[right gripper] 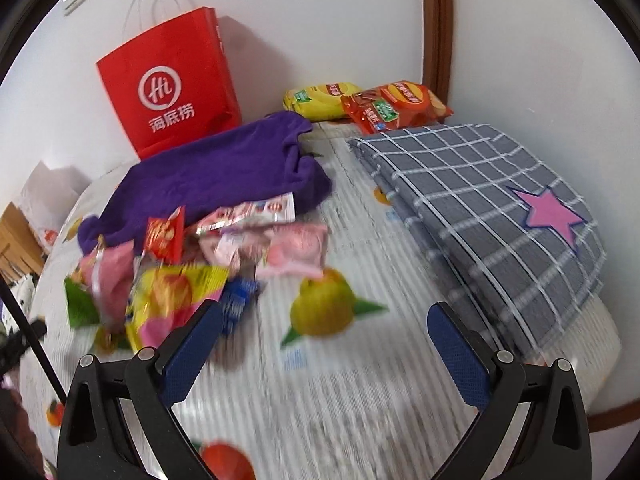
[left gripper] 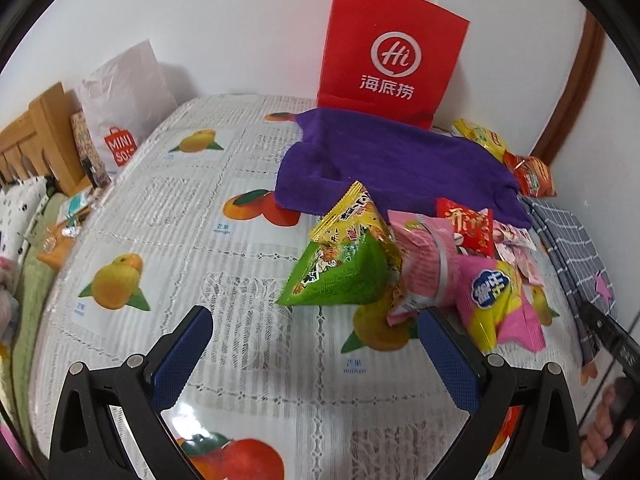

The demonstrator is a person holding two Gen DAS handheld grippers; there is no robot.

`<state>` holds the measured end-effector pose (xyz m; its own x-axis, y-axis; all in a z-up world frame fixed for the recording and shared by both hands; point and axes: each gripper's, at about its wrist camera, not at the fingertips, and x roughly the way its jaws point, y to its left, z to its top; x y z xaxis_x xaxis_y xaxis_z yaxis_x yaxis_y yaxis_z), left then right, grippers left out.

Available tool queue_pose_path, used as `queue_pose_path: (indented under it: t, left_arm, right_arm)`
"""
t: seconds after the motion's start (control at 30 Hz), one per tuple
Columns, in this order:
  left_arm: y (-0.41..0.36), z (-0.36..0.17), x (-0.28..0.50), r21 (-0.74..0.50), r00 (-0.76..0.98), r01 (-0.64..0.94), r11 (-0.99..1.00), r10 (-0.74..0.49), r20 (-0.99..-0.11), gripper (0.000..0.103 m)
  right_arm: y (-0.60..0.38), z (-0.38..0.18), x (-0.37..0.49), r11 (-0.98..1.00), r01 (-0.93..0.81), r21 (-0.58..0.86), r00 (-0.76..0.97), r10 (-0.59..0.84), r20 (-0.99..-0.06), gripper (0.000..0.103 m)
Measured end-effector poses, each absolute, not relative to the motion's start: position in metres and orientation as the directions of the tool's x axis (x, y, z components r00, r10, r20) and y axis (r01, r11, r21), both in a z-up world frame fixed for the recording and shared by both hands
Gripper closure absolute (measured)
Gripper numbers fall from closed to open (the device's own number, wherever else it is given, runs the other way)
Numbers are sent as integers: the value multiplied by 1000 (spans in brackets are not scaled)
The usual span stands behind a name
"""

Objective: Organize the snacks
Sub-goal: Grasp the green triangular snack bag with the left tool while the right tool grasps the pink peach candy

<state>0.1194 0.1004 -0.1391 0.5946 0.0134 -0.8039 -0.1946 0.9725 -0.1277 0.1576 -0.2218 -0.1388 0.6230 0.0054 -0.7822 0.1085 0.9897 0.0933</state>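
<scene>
Your sorting looks barely begun, judging by how things lie; most of the snacks sit in one loose heap (left gripper: 440,264) on the surface (left gripper: 240,360), just in front of the purple towel (left gripper: 384,160); only the yellow chip bag (right gripper: 320,100) and the red chip bag (right gripper: 400,110) lie apart, side by side against the wall near the folded grey checked cloth (right gripper: 500,208). Whether those two count as already placed, I cannot tell.

Your left gripper (left gripper: 316,344) hovers with fingers spread wide and empty, right at the near edge of the heap, close to the green triangular packet (left gripper: 340,276); your right gripper (right gripper: 326,344) is likewise spread and holds nothing, over bare cloth just right of the pile; that view is smeared, so its packet print is unreadable.

Readable writing: the red paper bag (left gripper: 388,56) shows "Hi" in a circle above 海底捞; the white bag (left gripper: 124,100) at the left reads "MINI SO"; the fruit-print cover carries small "mango" captions; the chip bags' logo resembles Lay's, though too small to be sure.
</scene>
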Motion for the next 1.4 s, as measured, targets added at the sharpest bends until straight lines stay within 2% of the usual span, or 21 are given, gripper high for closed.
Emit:
queue_pose_path:
  t: [0.27, 0.5, 0.87, 0.93, 1.13, 1.2, 1.4]
  left_arm:
    - [106, -155, 134, -135, 568, -211, 968, 9, -823, 0]
    - [108, -152, 141, -148, 573, -197, 969, -8, -819, 0]
    - [93, -171, 170, -121, 551, -157, 980, -15, -834, 3]
    - [91, -175, 174, -125, 554, -155, 980, -18, -832, 4]
    - [88, -193, 183, -97, 530, -169, 981, 7, -848, 14]
    - [91, -196, 182, -125, 530, -169, 978, -17, -848, 24]
    - [97, -192, 174, -135, 549, -155, 979, -28, -835, 32]
  right_arm:
    - [-224, -169, 219, 990, 118, 78, 582, -6, -813, 12]
    - [-218, -185, 241, 989, 100, 112, 555, 38, -831, 16]
    - [-212, -200, 249, 995, 90, 29, 524, -23, -852, 47]
    - [-212, -200, 246, 998, 70, 11, 525, -27, -851, 48]
    - [-213, -199, 234, 998, 56, -3, 522, -32, -852, 52]
    - [-213, -197, 228, 998, 54, 12, 523, -18, -852, 53]
    - [-205, -182, 210, 999, 33, 16, 545, -4, -838, 53]
